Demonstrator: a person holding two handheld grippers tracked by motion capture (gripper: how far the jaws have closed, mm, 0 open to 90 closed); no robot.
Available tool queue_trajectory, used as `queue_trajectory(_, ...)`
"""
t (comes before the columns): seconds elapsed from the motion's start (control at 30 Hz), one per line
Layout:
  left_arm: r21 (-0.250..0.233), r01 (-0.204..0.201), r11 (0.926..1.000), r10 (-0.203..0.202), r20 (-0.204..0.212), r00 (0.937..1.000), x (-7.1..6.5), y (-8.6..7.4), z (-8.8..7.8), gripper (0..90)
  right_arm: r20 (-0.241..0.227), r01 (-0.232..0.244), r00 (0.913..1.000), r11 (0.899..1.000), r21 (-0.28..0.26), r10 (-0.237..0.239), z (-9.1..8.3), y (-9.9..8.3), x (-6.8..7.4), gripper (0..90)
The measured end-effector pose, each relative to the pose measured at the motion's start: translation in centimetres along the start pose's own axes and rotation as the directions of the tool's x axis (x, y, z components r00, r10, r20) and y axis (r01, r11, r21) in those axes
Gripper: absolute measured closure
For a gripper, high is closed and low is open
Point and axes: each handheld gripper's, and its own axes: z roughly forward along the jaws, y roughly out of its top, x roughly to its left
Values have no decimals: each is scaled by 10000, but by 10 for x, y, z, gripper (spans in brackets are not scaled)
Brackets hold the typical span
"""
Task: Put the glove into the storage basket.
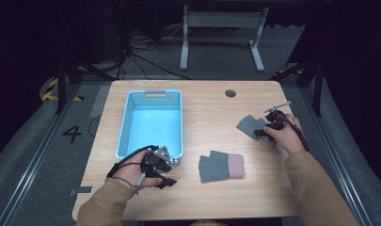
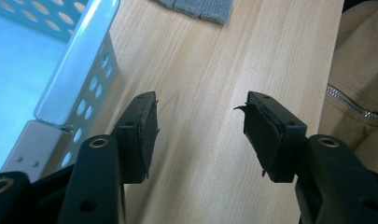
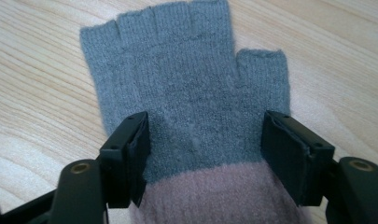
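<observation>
Right gripper point(image 3: 203, 149) poised over a fingerless glove point(image 3: 186, 88), about to take hold.

The glove lay flat on the worktop point(image 1: 211, 117) at the right side, the fingers point(image 3: 130, 154) spread either side of it near the pink cuff, seemingly not pressing yet. The left gripper point(image 2: 200, 135) rested spread and empty by the blue basket point(image 1: 153, 94). A second glove point(image 1: 221, 165) lay mid-worktop. Next: close, then lift.
</observation>
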Motion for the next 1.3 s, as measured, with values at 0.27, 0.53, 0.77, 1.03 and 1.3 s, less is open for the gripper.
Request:
queue_trajectory(0.27,-41,-26,10000,26,-3,10000,0,0,0,456,5,-45,10000,9997,252,45,-1,2,3,448)
queue_trajectory(0.53,-133,34,9999,-34,9,10000,1,-1,-2,460,-217,-78,9997,9992,398,87,-4,4,7,760)
queue_trajectory(0.77,-137,79,9999,-79,4,10000,2,-2,-4,463,-110,-103,9999,9999,116,104,-11,5,7,777)
queue_trajectory(1.03,-204,82,9998,-83,-47,10000,2,-3,-6,464,-352,216,9991,9988,-435,-231,-38,9,11,771)
queue_trajectory(1.3,-244,94,9997,-96,-67,9999,1,-3,-7,462,-627,479,9966,9947,-906,-537,-64,13,22,765)
